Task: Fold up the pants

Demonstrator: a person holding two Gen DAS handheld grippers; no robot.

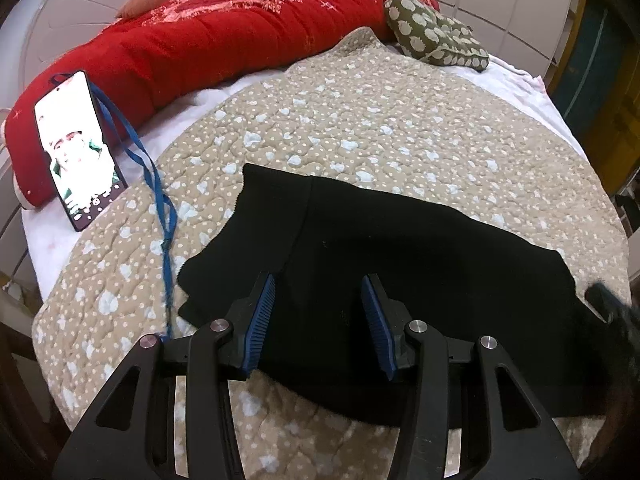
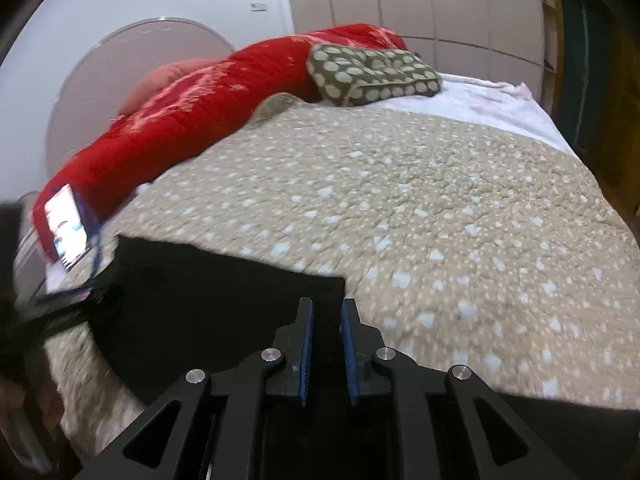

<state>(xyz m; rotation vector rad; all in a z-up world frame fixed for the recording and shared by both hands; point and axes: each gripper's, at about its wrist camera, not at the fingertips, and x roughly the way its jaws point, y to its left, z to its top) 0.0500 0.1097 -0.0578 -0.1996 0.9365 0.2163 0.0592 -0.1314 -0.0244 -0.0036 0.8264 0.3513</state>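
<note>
You work over a bed covered by a beige spotted quilt (image 1: 360, 120), with a red blanket (image 1: 200, 40) along its far edge, white panelled walls behind, and a phone (image 1: 78, 148) propped against the blanket. The black pants (image 1: 400, 248) lie folded flat on the quilt's near part. Your left gripper (image 1: 318, 322) hovers over them, jaws spread and empty, while your right gripper (image 2: 326, 350) has its jaws nearly together at the pants' right corner; you cannot tell whether they pinch cloth.

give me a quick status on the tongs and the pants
Left tongs open over black pants, nothing gripped. Right tongs nearly closed at the pants' edge, grip unclear. Phone with blue lanyard beside the pants.
</note>
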